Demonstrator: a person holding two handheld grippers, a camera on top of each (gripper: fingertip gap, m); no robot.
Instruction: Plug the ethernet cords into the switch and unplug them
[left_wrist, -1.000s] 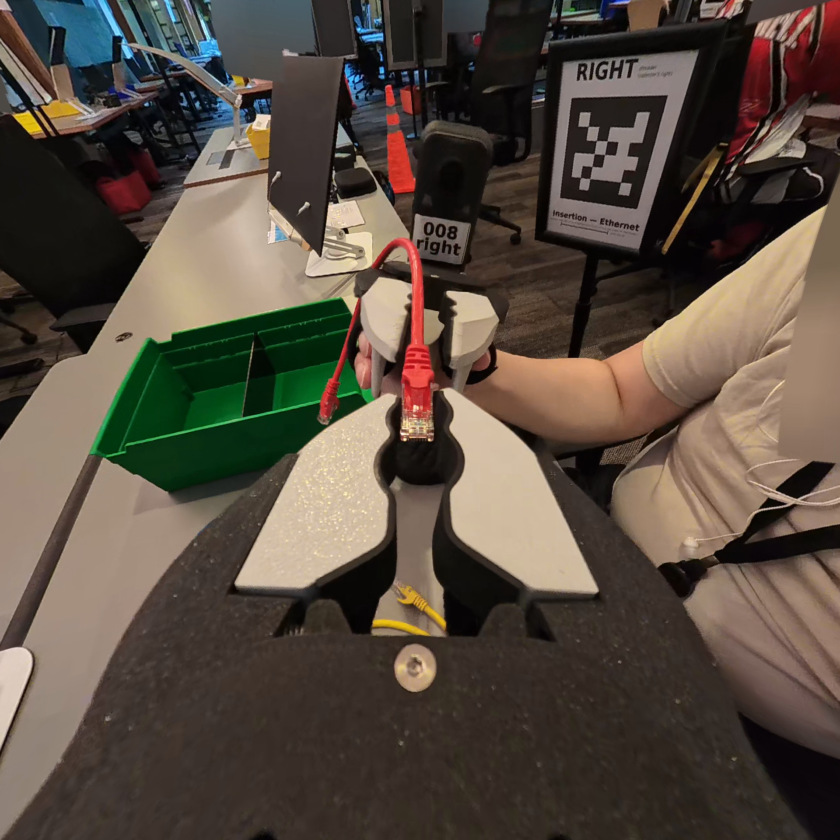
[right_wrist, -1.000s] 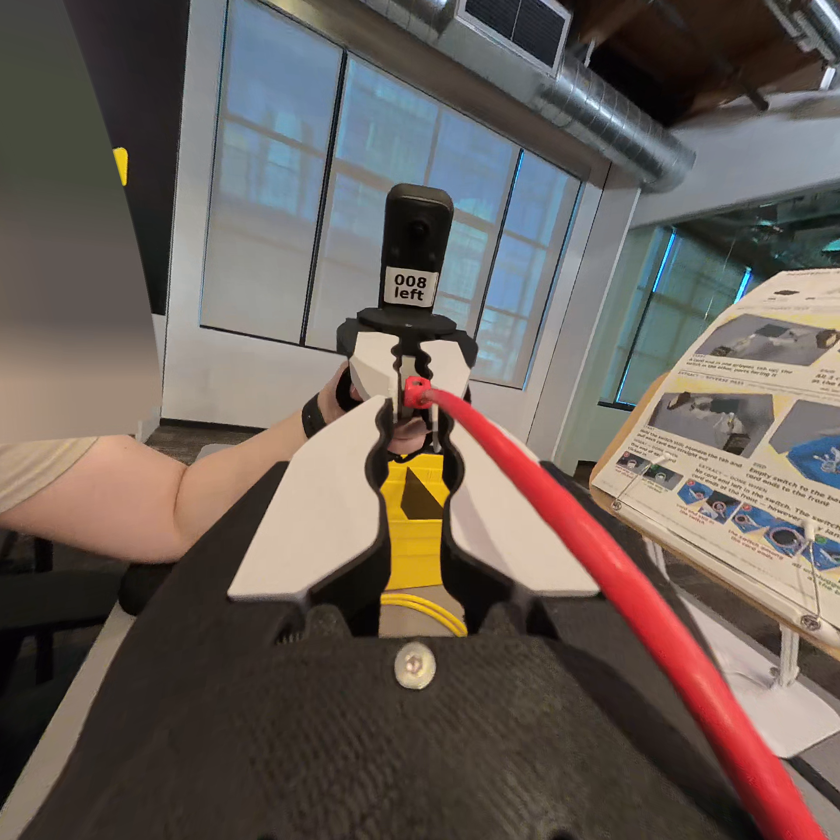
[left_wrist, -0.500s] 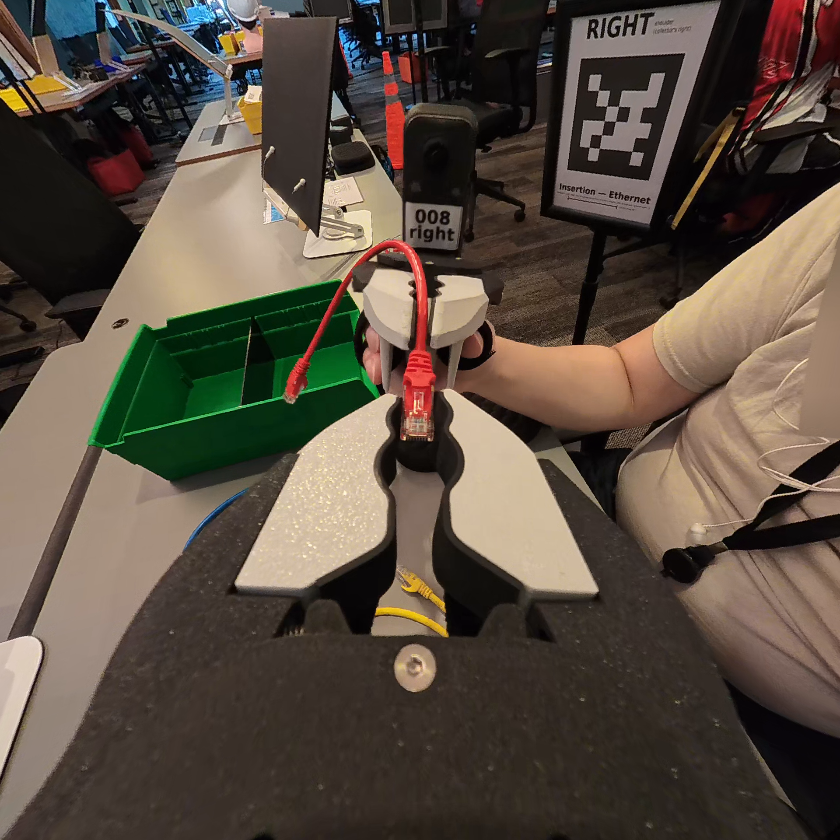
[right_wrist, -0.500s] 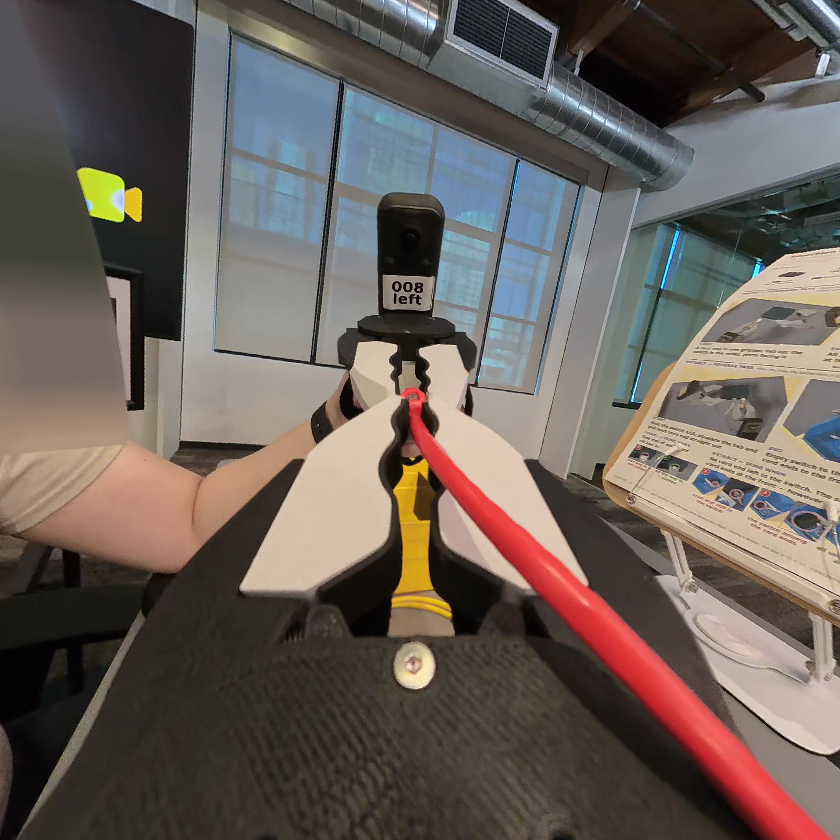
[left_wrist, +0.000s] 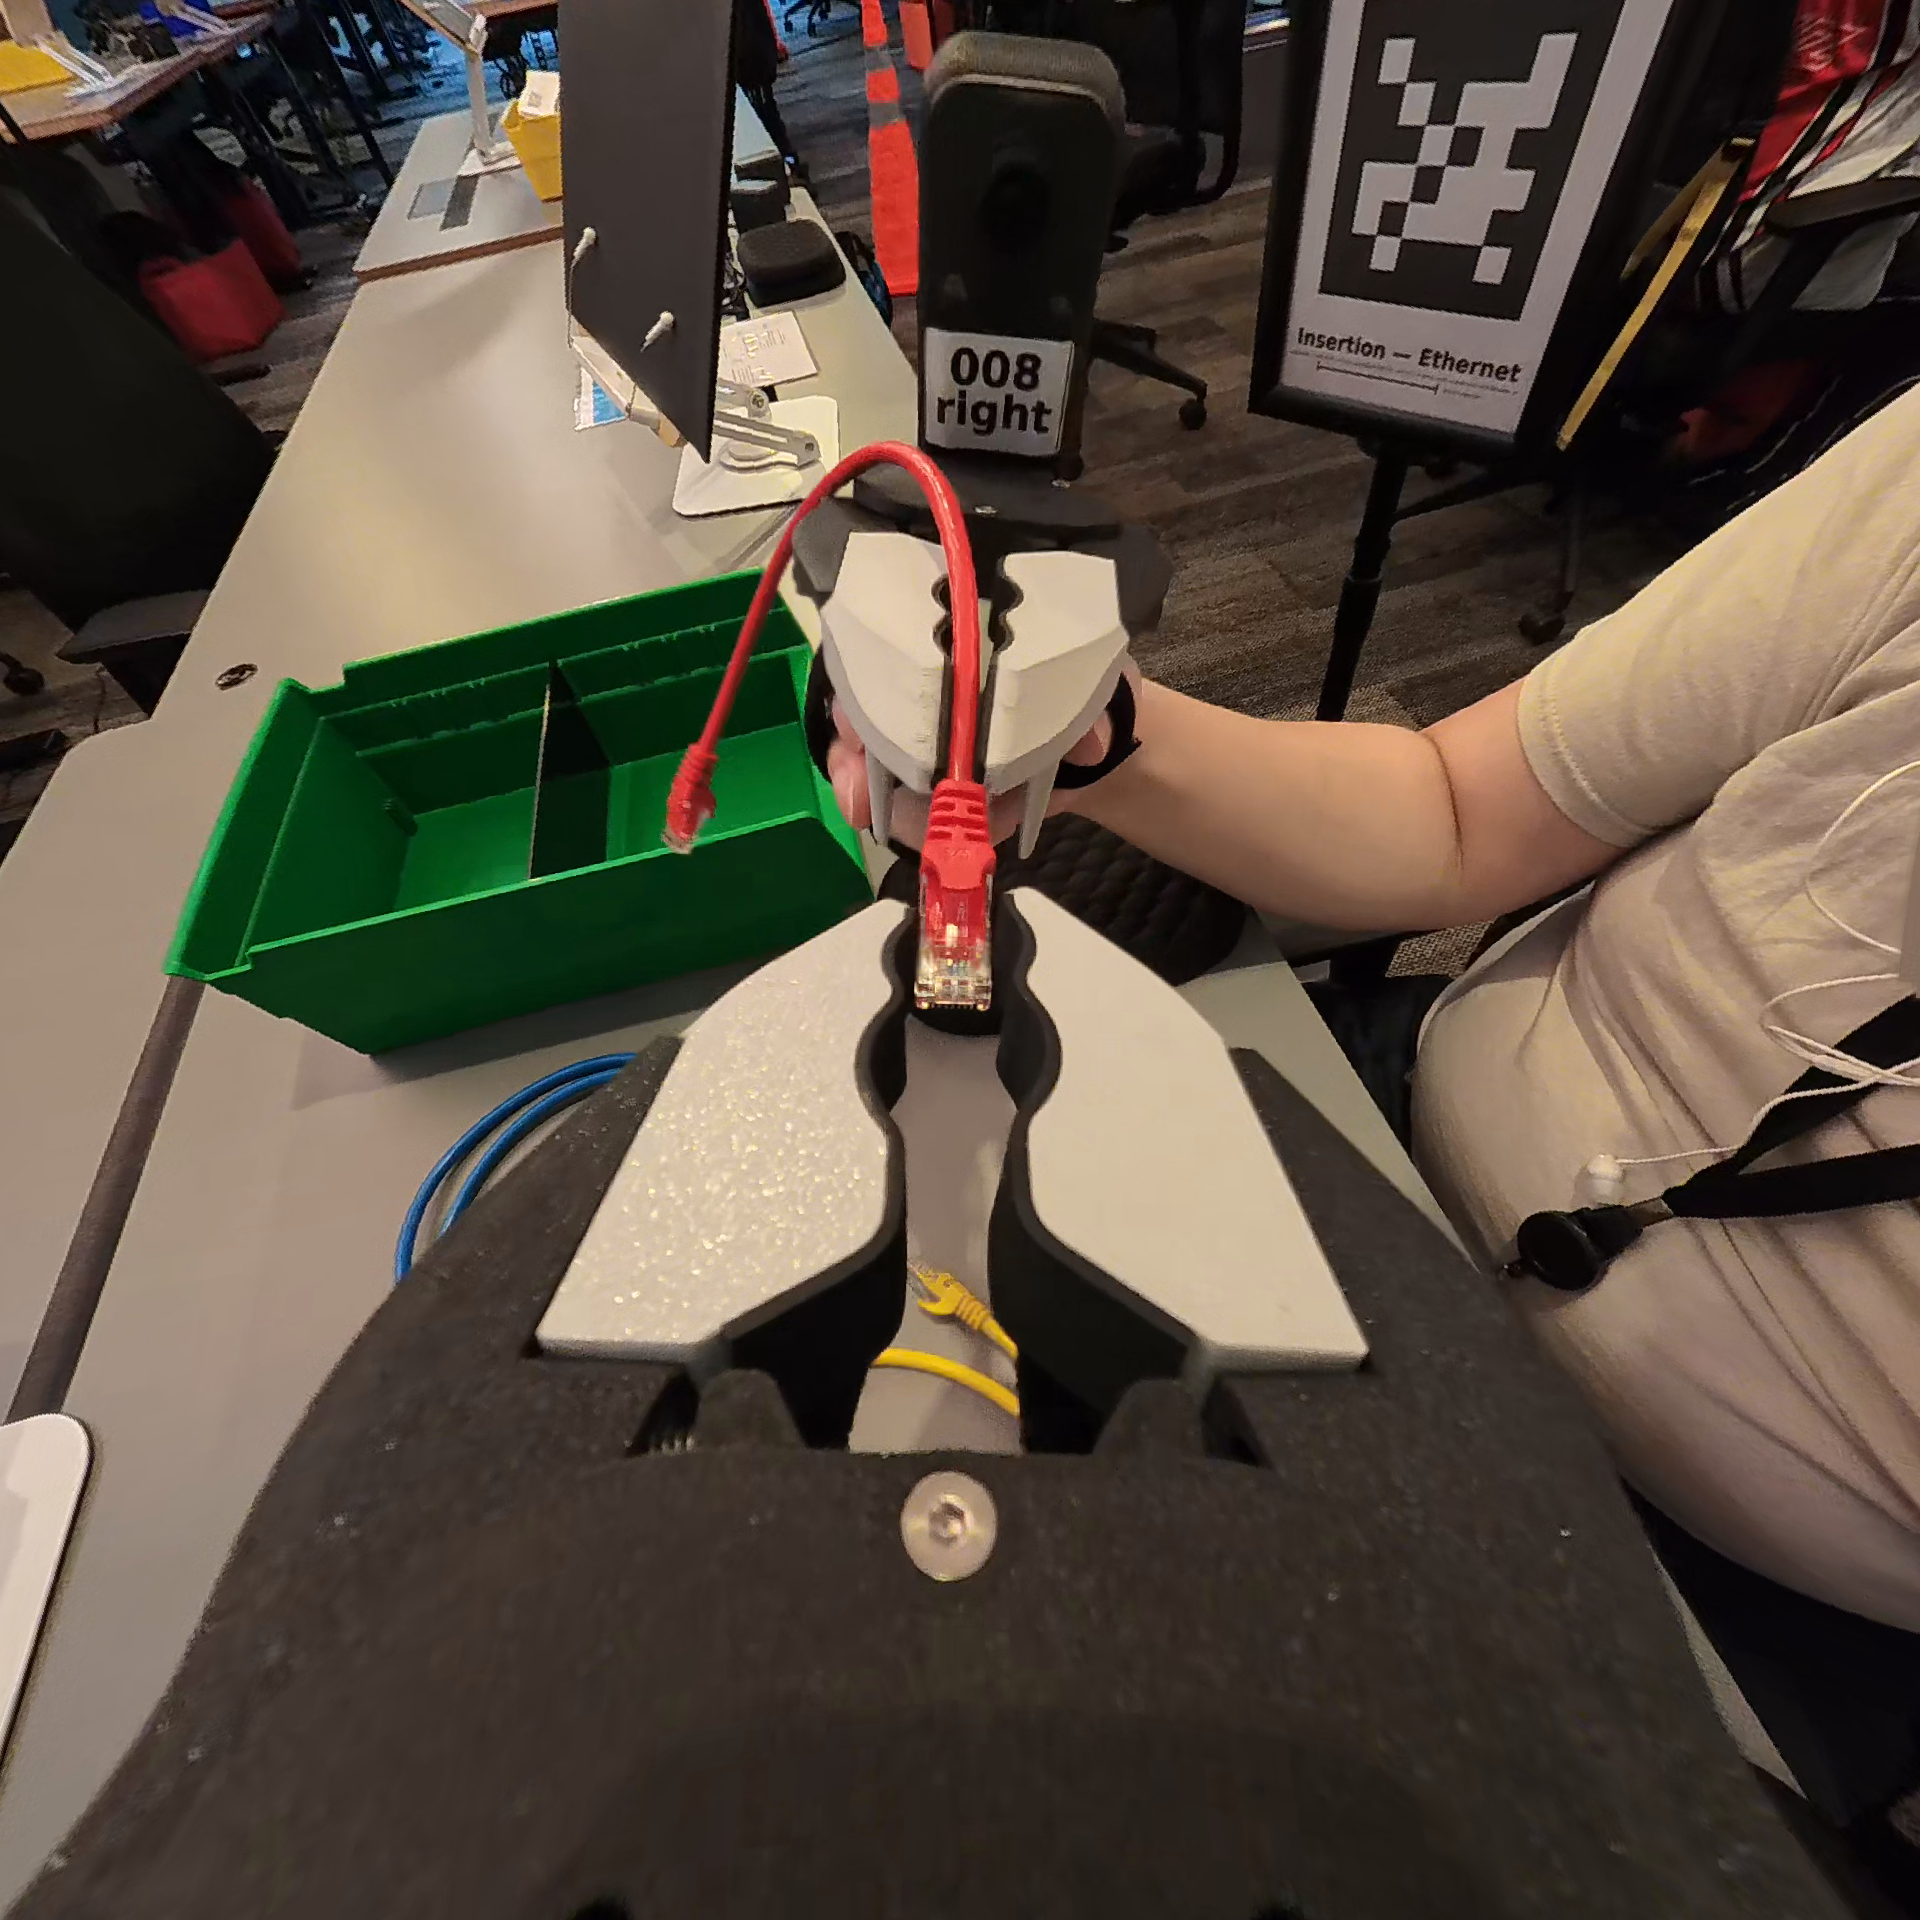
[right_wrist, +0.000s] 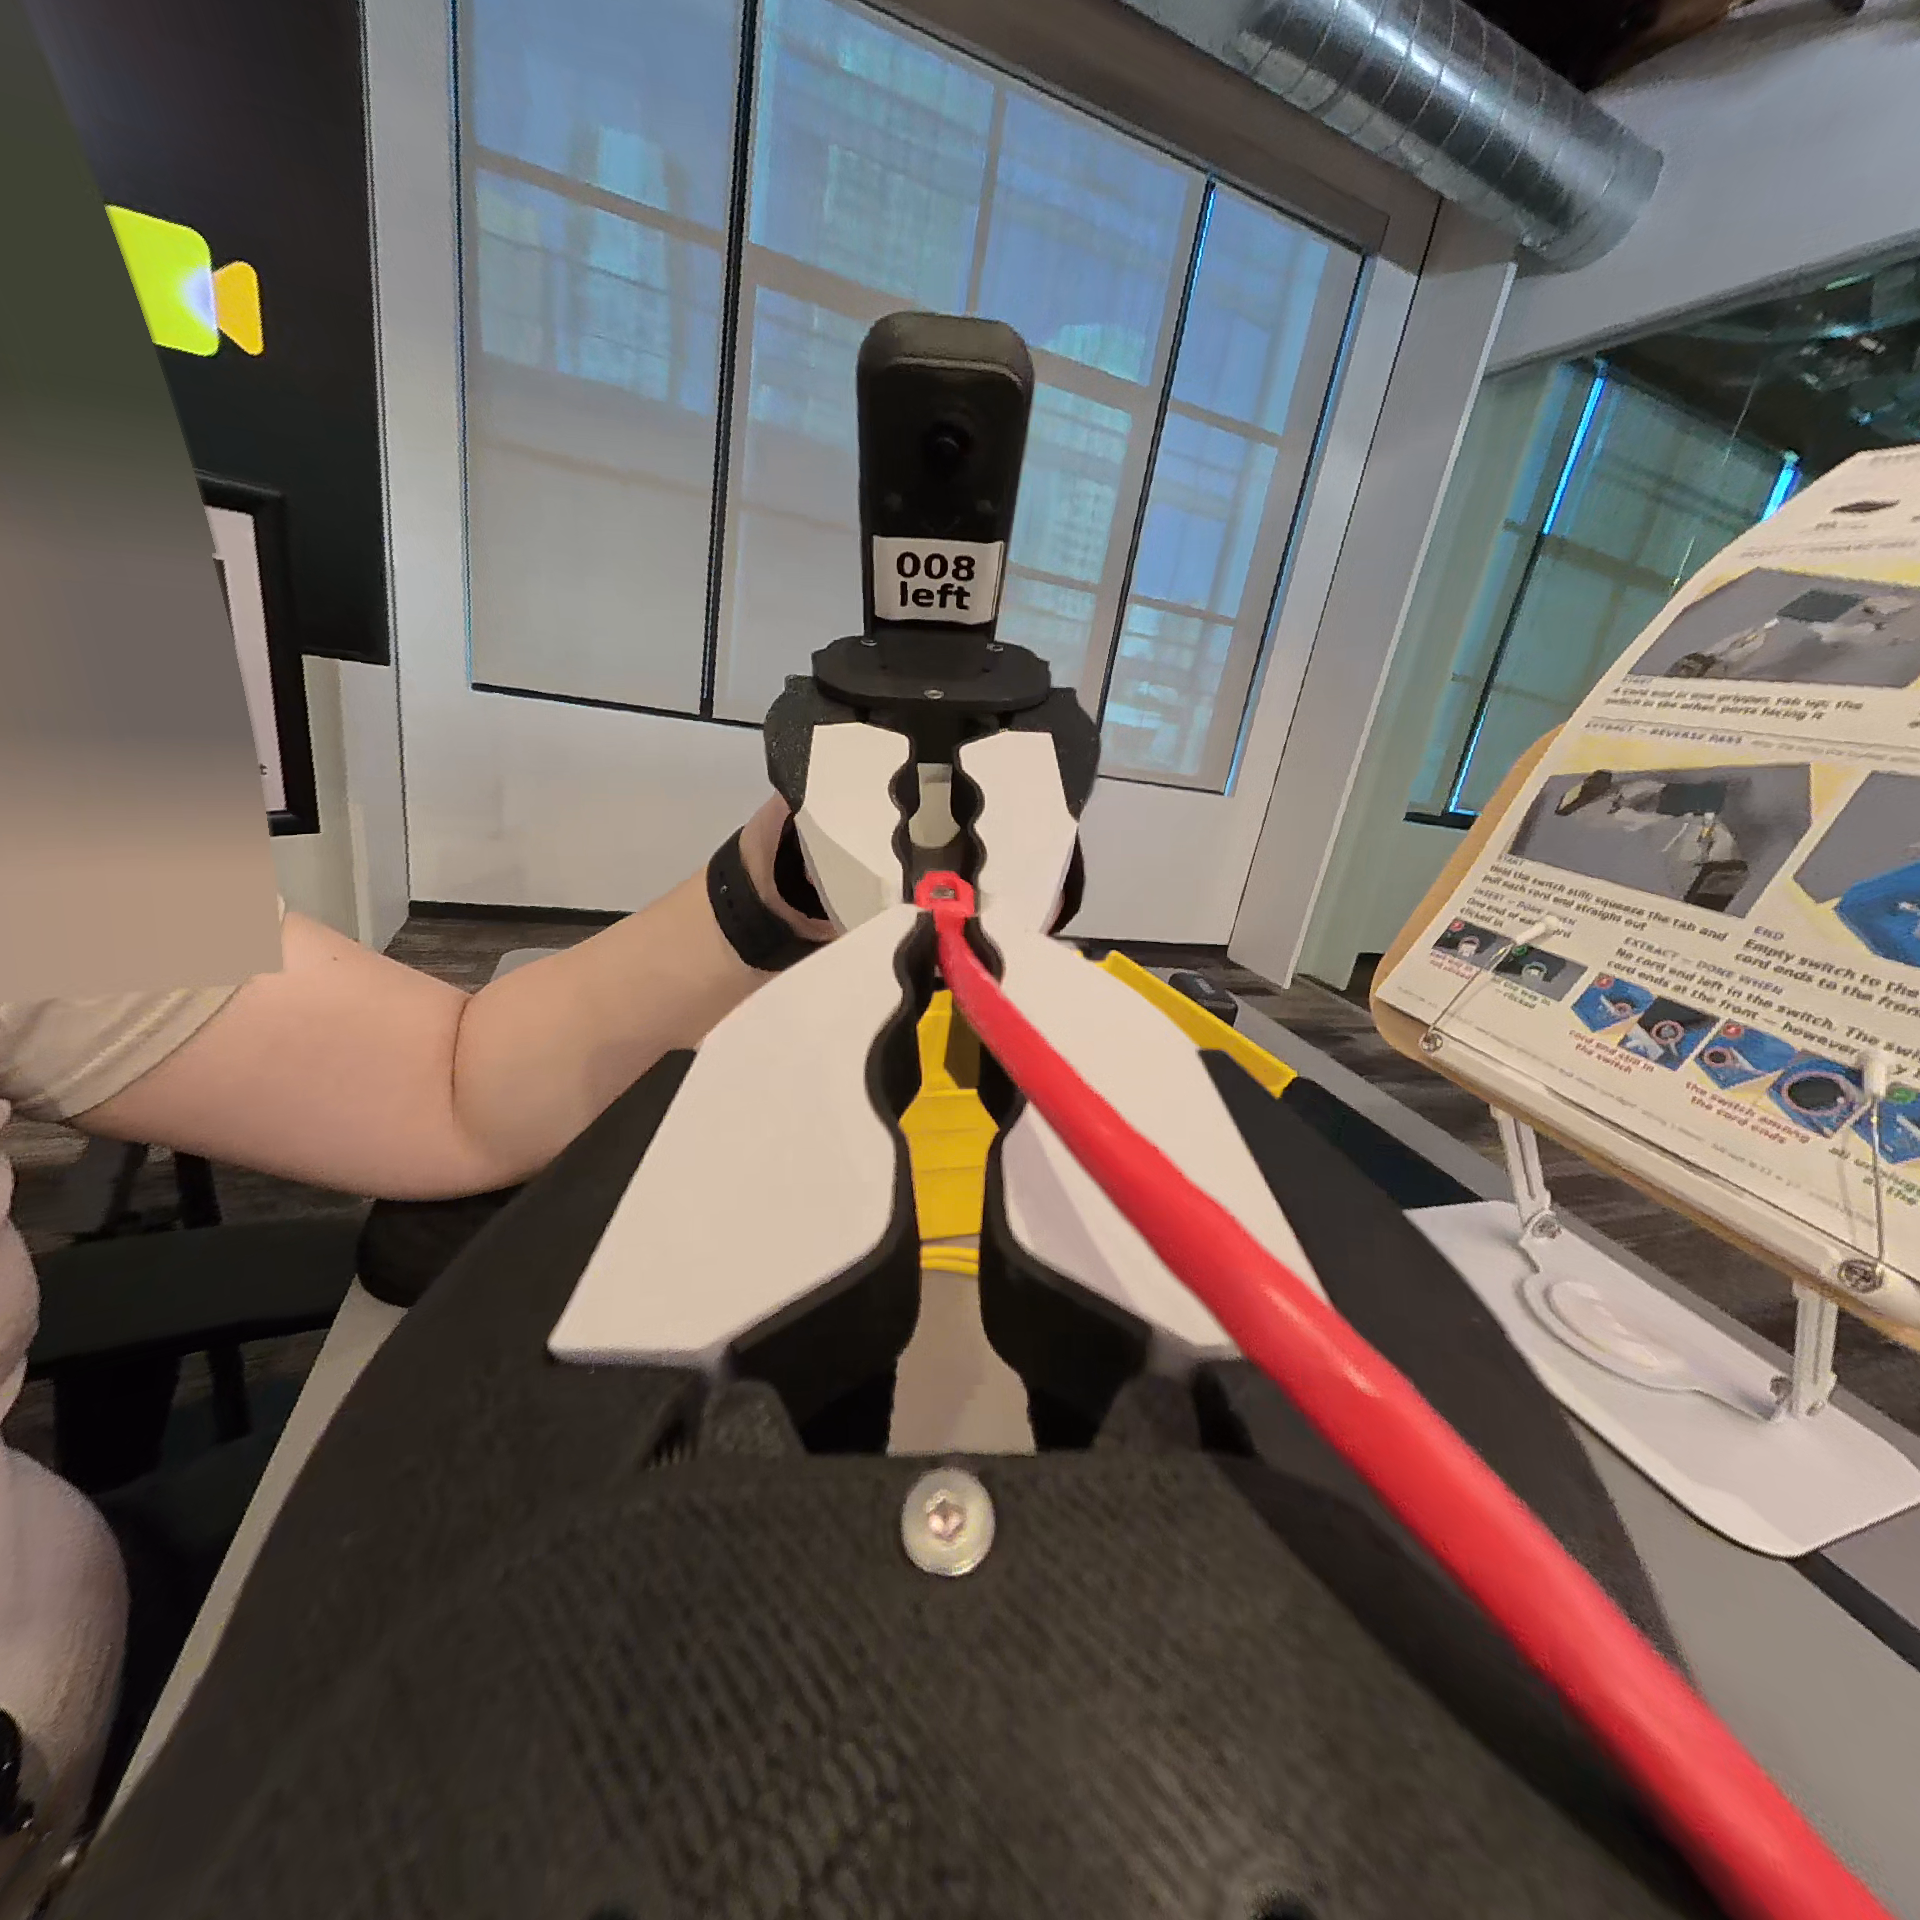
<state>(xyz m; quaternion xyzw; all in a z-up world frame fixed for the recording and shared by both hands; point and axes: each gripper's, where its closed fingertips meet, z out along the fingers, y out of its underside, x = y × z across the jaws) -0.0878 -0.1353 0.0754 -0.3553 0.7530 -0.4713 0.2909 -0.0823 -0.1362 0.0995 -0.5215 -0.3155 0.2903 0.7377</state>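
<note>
**Red cord clamped in mid-air between both tongs; no plugging visible yet**

Grey desk (left_wrist: 312, 1195) below everything, with a green bin (left_wrist: 499, 935) standing across it, one end close to the edge by the person's arm. Bin compartments bare as far as visible. A yellow bin (right_wrist: 1195, 1013) farther along the desk in the right wrist view, mostly hidden behind the fingers.

Above the desk, well clear of its surface: left gripper (left_wrist: 951, 925) and right gripper (right_wrist: 940, 920) facing each other, tip to tip. Both clenched on the same red ethernet cord (left_wrist: 961, 665). Right one pinching the cable just behind the boot, cable running up between its fingers, arching over the top and dropping toward the green bin. Left one closed on the near plug (left_wrist: 951, 961), clear end pointing back into the gap between its fingers. Far plug (left_wrist: 688, 795) dangling free over the bin, touching nothing.

Loose on the desk beneath the left gripper: a blue cable (left_wrist: 488, 1143) coiled just in front of the green bin, and a yellow cable (left_wrist: 935, 1361) glimpsed between the fingers.

No switch in either view, no cord seated in any port. Judged from that: early, or between rounds, amounting to re-gripping the red cord for a better hold. Left to do, as far as visible: finding the switch, inserting and pulling out every cord.
</note>
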